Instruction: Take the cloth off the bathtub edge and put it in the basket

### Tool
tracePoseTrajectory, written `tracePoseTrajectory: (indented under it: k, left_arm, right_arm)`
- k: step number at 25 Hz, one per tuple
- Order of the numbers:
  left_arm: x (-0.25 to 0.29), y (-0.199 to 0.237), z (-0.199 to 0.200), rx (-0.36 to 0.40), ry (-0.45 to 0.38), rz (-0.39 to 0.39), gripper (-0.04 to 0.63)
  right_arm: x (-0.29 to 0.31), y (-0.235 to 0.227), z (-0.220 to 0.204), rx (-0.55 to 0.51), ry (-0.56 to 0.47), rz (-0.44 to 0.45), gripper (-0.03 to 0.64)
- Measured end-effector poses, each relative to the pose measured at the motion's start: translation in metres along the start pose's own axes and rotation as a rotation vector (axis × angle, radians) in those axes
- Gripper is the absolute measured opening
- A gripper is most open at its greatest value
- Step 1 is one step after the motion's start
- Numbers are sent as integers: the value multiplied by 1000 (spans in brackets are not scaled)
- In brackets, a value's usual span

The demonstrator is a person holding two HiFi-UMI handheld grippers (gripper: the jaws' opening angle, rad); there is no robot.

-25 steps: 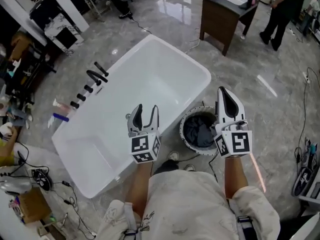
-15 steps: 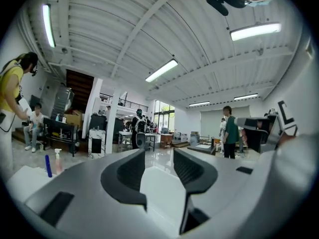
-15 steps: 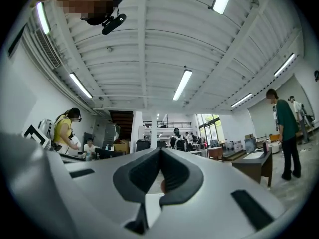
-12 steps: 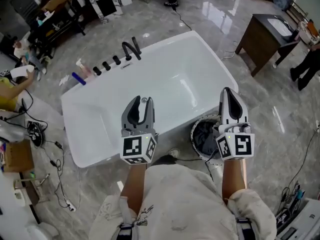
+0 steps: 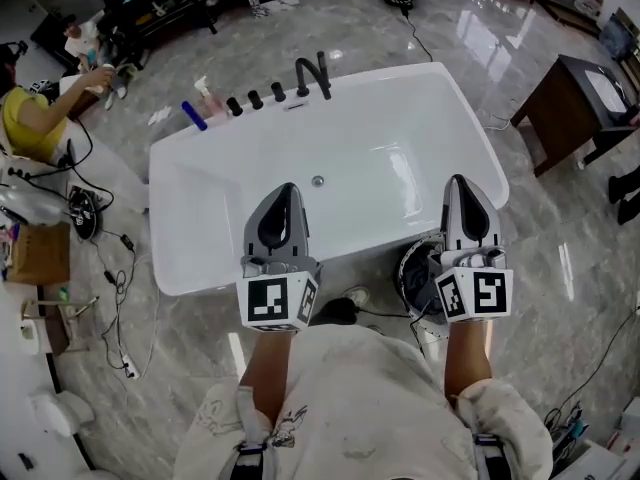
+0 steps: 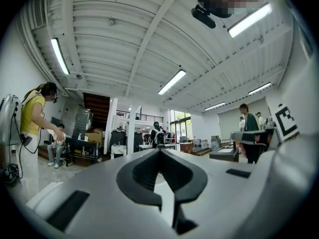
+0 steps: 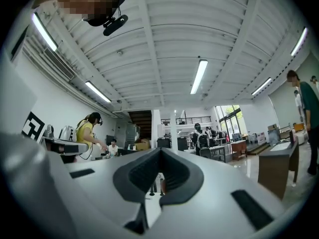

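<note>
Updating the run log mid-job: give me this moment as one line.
left gripper: just closed, empty | right gripper: shut, empty | dark cloth: in round basket beside white bathtub

Over the near rim of the white bathtub (image 5: 340,148), the left tool (image 5: 285,190) has just closed its jaws tip against tip, the right tool (image 5: 458,182) is also pressed together, and the basket (image 5: 405,286) (a dark cloth (image 5: 421,271) inside) stands on the floor just beside the tub.
</note>
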State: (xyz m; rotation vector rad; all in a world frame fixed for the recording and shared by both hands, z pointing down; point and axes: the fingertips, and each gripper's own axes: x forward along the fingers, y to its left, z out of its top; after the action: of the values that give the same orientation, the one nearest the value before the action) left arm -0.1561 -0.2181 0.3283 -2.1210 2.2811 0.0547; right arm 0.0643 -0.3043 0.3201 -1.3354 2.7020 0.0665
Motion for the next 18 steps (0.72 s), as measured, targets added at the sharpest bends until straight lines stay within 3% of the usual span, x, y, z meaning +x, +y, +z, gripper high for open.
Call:
tracePoseTrajectory:
  k: [18]
  left_arm:
    - [0,8,-2,-10,-5,-11,3]
  right_arm:
    - [10,14,-3,-26,7,8,-12]
